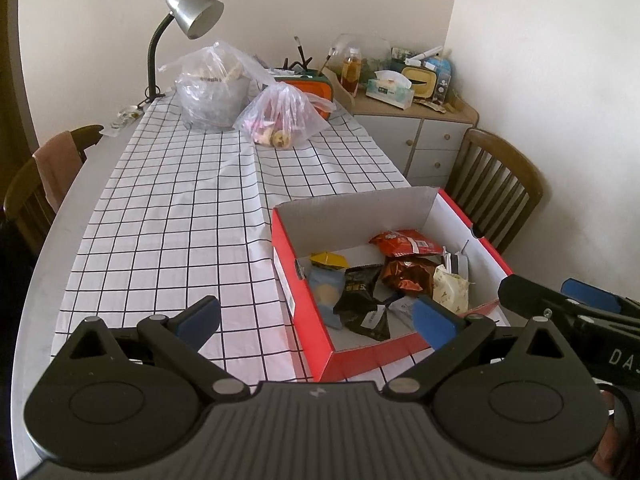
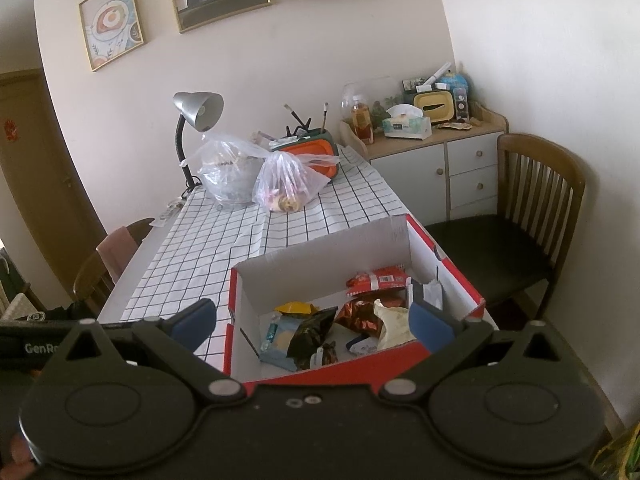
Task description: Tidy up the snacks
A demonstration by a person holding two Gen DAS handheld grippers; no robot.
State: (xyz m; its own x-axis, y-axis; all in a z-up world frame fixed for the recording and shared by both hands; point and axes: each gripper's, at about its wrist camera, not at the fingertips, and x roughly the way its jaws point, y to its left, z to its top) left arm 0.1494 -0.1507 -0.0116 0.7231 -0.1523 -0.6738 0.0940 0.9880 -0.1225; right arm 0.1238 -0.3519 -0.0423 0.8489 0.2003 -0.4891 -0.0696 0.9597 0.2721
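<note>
Red box (image 1: 372, 354); blk-grid wht tablecloth (image 1: 168, 216).

- Box (image 1: 306, 300) — cardboard, glossy red outside, matt white inside.
- Snack packets (image 1: 404, 272) — crinkled foil and plastic film, shiny.
- Tablecloth (image 1: 168, 216) — matt creased cloth, black grid on white.
- Lamp (image 1: 194, 12) — brushed metal shade.
- Bags (image 1: 280, 116) — thin clear plastic.
- Chair (image 2: 536, 184) — varnished wood.
- Left gripper (image 1: 316, 320) — matt black plastic, blue pads (image 1: 434, 320).
</note>
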